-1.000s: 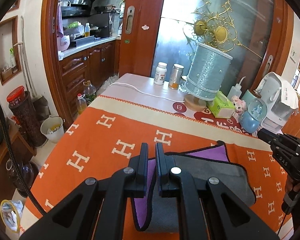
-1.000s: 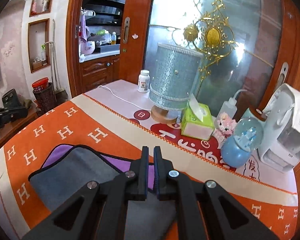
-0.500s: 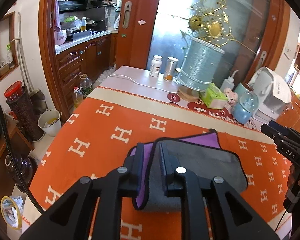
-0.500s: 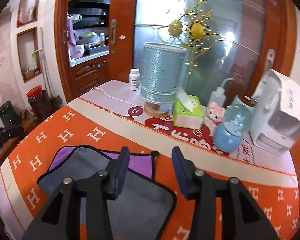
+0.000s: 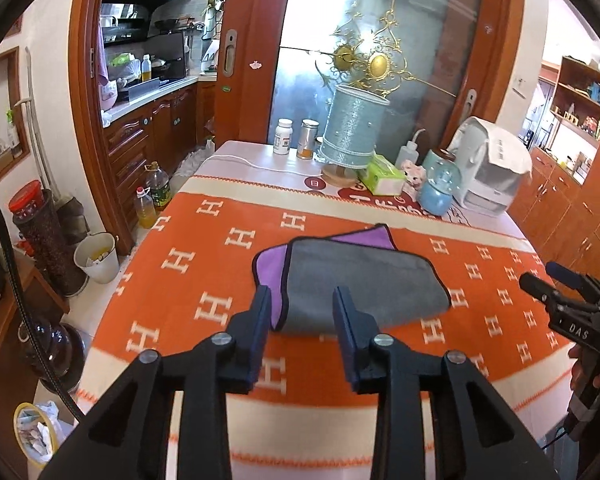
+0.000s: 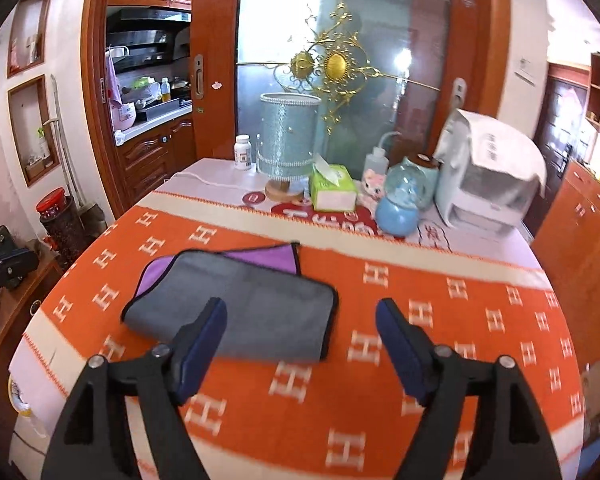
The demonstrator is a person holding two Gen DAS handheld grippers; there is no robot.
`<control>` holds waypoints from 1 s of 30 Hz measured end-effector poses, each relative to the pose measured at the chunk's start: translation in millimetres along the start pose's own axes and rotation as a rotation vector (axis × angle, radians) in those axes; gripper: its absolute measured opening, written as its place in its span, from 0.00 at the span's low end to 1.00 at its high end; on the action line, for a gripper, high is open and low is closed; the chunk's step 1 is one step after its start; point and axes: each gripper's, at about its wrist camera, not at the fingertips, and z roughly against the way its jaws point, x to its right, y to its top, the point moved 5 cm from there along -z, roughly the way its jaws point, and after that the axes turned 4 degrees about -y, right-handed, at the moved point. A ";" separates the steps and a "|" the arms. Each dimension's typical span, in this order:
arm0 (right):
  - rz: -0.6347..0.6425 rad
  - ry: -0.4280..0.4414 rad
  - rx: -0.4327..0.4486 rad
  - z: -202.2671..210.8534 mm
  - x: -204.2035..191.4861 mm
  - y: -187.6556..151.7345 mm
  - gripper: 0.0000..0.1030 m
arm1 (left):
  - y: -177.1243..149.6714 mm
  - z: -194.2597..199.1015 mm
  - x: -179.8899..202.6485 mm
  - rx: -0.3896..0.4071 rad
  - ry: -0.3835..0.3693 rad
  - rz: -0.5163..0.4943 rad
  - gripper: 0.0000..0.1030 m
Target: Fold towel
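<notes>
One towel (image 5: 364, 284) lies folded on the orange cloth (image 5: 204, 256), grey side up, with a purple layer showing from under its left end and its far edge. In the left wrist view its long axis runs across the table from left to right, parallel to the cloth's pale far border, and its trimmed short end is on the left. In the right wrist view the towel (image 6: 260, 304) slants a little, its left end farther away than its right.

There are two grippers. The left gripper (image 5: 302, 312) is above the near edge of the towel, with its jaws a moderate way apart and nothing between them. The right gripper (image 6: 302, 320) is spread much wider and grips nothing; its left finger shows in front of the towel and its right finger is over bare cloth, to the right of the towel.

Beyond the towel, on the far side of the table, there are one blue lamp (image 5: 352, 128), two bottles (image 5: 283, 136) left of the lamp, one green tissue box (image 5: 381, 178), one blue globe (image 5: 440, 192) and one white appliance (image 5: 488, 168), all well apart from the towel.
</notes>
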 end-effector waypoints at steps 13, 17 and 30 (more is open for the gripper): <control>-0.096 0.012 -0.185 42.2 -10.6 -115.7 0.89 | -91.1 41.3 28.4 -0.117 -0.023 -0.038 0.56; -0.126 0.023 -0.233 53.4 -8.9 -144.4 0.90 | -112.7 38.0 52.7 -0.175 -0.051 -0.050 0.63; -0.206 -0.033 -0.322 117.3 35.0 -173.5 0.99 | -117.9 43.8 159.4 -0.256 -0.059 -0.137 0.79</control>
